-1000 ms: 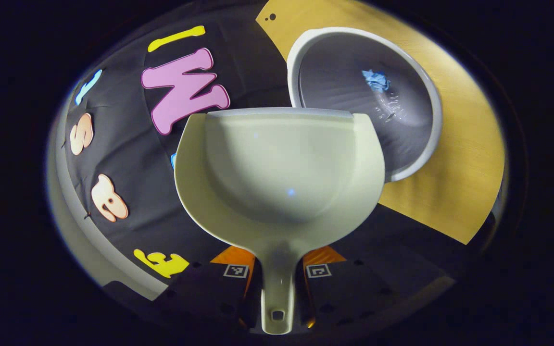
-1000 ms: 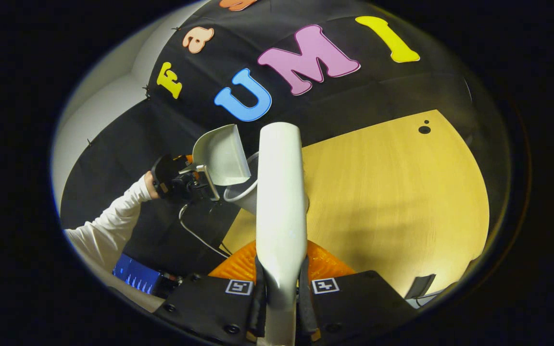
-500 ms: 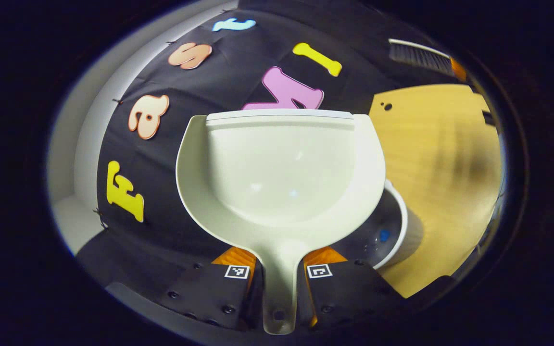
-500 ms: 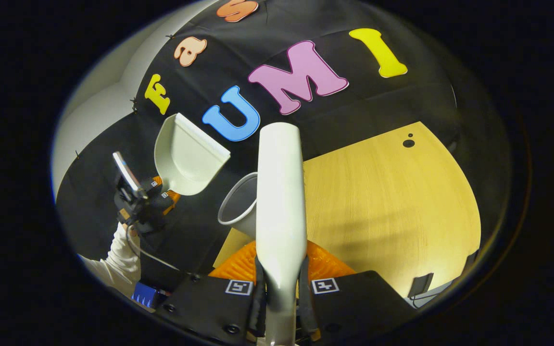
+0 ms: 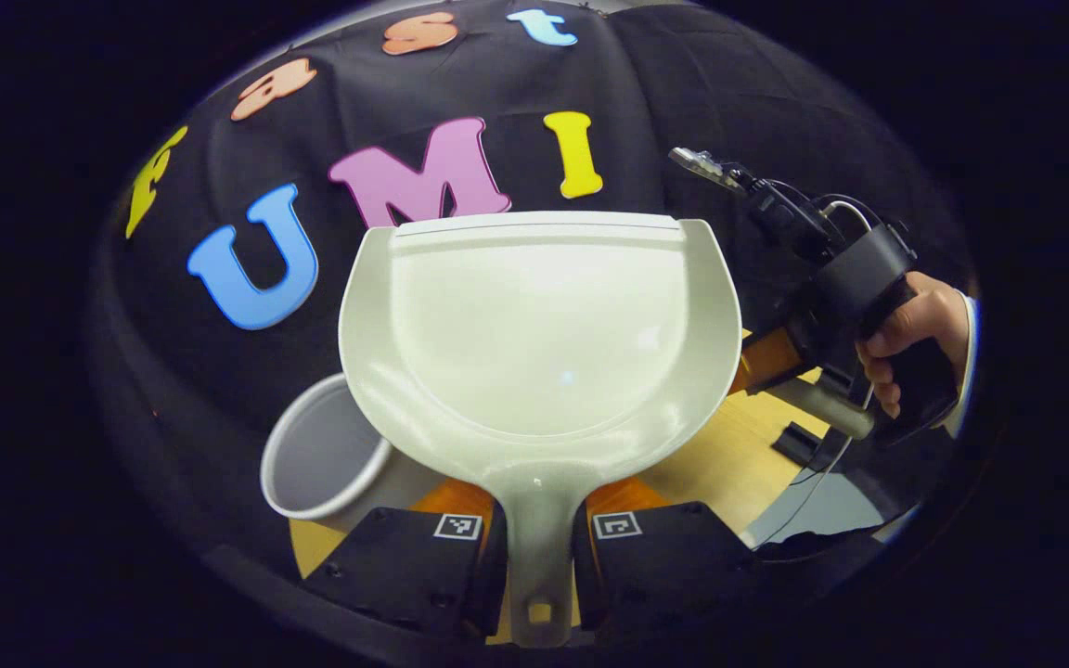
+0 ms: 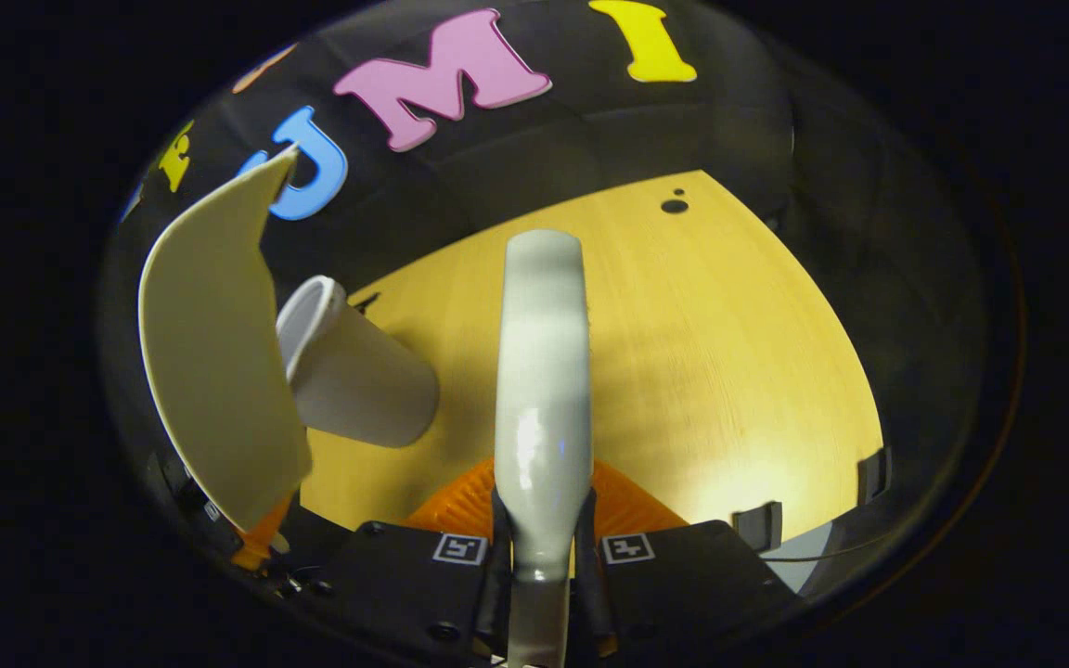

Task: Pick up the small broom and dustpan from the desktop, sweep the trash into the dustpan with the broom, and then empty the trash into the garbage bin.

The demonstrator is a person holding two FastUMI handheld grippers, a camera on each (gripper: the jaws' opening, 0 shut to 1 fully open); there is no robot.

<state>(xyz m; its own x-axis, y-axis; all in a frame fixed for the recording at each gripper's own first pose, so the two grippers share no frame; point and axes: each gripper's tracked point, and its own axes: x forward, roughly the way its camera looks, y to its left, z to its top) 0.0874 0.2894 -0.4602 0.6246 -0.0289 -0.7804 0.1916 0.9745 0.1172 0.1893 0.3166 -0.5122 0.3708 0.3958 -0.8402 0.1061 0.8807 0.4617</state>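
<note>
Dustpan (image 5: 539, 334) pinched by left gripper (image 5: 536, 547); right gripper (image 6: 542, 557) pinching broom (image 6: 542, 371); desktop (image 6: 711, 371) beyond.

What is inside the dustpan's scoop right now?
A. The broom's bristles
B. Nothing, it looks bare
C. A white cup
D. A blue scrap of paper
B. In the left gripper view the dustpan held by the left gripper shows a smooth bare scoop, with no trash in it.
</note>
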